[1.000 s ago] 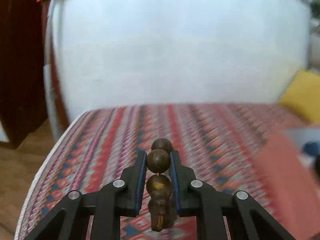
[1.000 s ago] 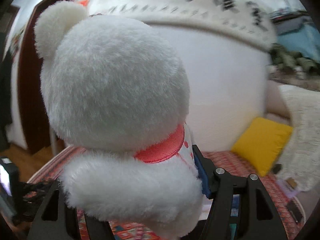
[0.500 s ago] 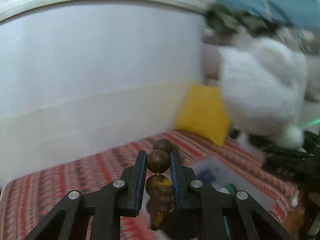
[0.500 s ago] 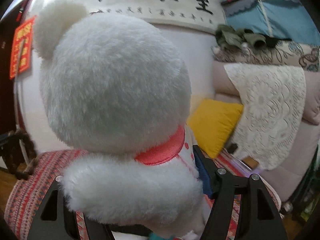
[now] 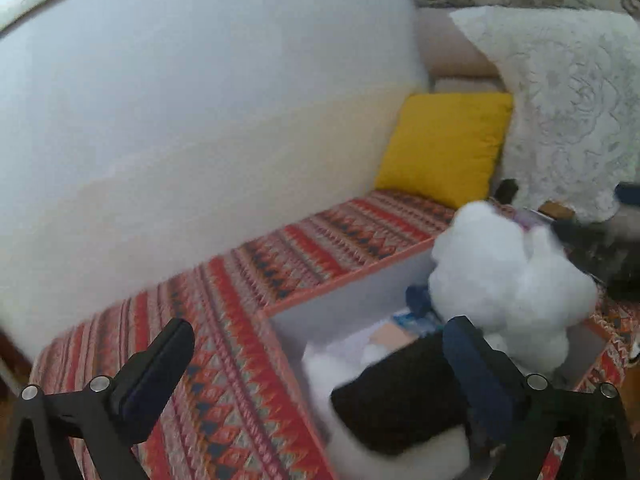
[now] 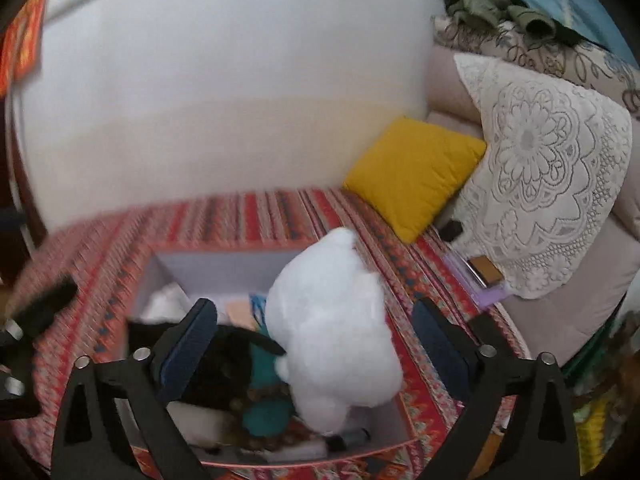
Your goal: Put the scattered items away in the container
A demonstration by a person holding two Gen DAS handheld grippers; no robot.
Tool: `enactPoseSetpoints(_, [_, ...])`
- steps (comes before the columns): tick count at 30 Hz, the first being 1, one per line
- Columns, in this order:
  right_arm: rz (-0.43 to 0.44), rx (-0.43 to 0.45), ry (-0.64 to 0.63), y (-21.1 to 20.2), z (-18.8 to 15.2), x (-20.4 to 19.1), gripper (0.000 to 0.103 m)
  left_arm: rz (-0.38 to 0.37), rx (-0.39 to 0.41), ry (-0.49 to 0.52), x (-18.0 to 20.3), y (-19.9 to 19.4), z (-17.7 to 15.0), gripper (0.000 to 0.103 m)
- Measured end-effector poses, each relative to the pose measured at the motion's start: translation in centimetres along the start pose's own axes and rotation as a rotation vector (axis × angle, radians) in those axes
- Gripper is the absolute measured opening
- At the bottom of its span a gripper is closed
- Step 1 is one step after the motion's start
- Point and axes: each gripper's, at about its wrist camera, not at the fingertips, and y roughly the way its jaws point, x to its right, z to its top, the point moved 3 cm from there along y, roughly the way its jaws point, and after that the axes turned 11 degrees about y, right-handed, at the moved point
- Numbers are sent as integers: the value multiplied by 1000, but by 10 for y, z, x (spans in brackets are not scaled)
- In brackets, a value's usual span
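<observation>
The right gripper [image 6: 316,344] is seen with jaws spread wide, having just been opening; the white plush toy [image 6: 336,332] sits between them, loose of the pads, in the container [image 6: 224,268]. The left gripper [image 5: 316,364] likewise has just been opening and nothing is gripped by it; the beads it carried cannot be made out clearly. A black-and-white item [image 5: 396,392] lies in the container beside the plush toy. A yellow cushion [image 6: 412,176] is propped beyond the container on the patterned cover [image 5: 224,320]
</observation>
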Motion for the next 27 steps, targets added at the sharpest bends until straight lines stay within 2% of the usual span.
enactPoseSetpoints(4, [37,84,55,-32,20,-21,101,37,-19,-41,-29,-15,-31,103])
enactPoseSetpoints(8, [73,193,91,-74,29,-48,102,117,13,-65,-49,-40,-49,103])
enactPoseSetpoints(11, [142,261,118,-103,31,-73,102,150,36,-105,-67,-62,-60,103])
enactPoseSetpoints(16, [273,330,123,-145,21,-120,102,206,57,-151,-86,-87,-72,103])
enactPoseSetpoints(20, [336,337,145,-163,1,-149,102,225,58,-181,-94,-98,-82,103])
enactPoseSetpoints(23, [333,326,163,-167,-10,-162,102,213,63,-202,-95,-103,-85,103])
enactPoseSetpoints(27, [235,346,140,-169,-19,-171,103,189,66,-179,-84,-104,-82,103])
